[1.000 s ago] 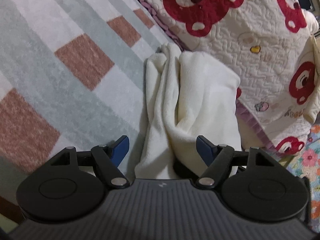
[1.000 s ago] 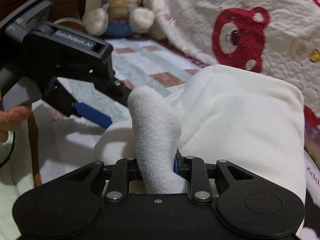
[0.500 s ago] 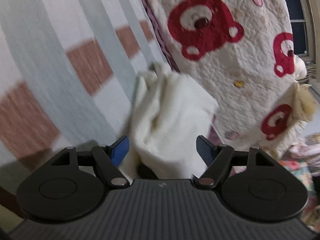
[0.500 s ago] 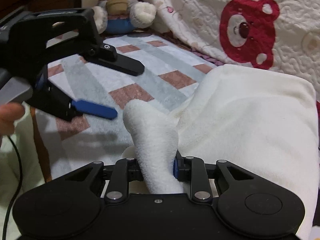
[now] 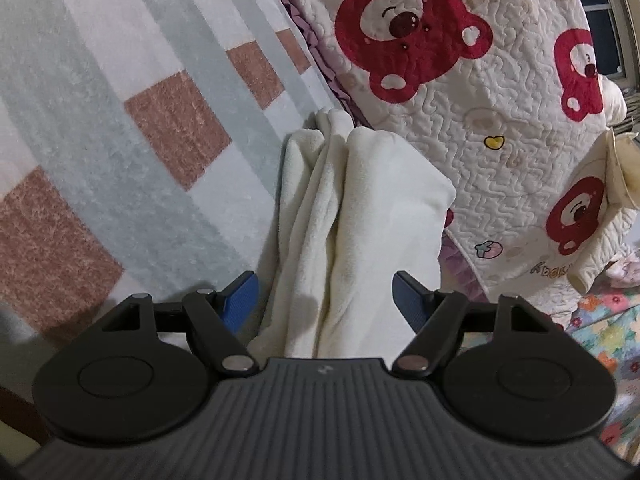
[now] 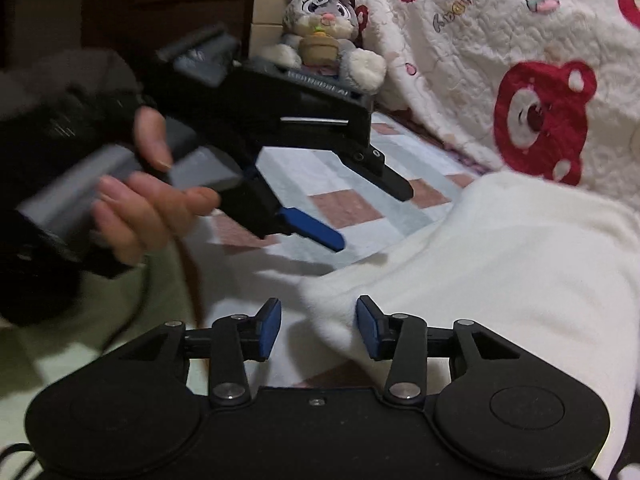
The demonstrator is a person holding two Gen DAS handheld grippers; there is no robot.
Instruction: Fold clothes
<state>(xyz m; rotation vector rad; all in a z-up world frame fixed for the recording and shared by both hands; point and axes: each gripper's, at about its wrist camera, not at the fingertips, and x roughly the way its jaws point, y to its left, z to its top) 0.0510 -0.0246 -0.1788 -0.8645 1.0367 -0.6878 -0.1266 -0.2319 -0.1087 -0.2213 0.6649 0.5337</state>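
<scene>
On the checked bed cover (image 5: 132, 160), cream fleece garment (image 5: 360, 220) lay bunched beside bear quilt (image 5: 460, 80). L gripper (image 5: 324, 296) spread wide, holding nothing; R gripper (image 6: 318, 328) parted w/ a fleece corner loose between jaws, not pinched. Prob best: smooth the bunched pleats flat before next fold, grab edges evenly. Plush rabbit (image 6: 324, 28) sat at bed's far end.

Left wrist cam looks down along its claw (image 5: 325, 300), close over the cream garment (image 5: 360, 220); right cam faces leftward, low. Both share garment, bed (image 6: 352, 184).
</scene>
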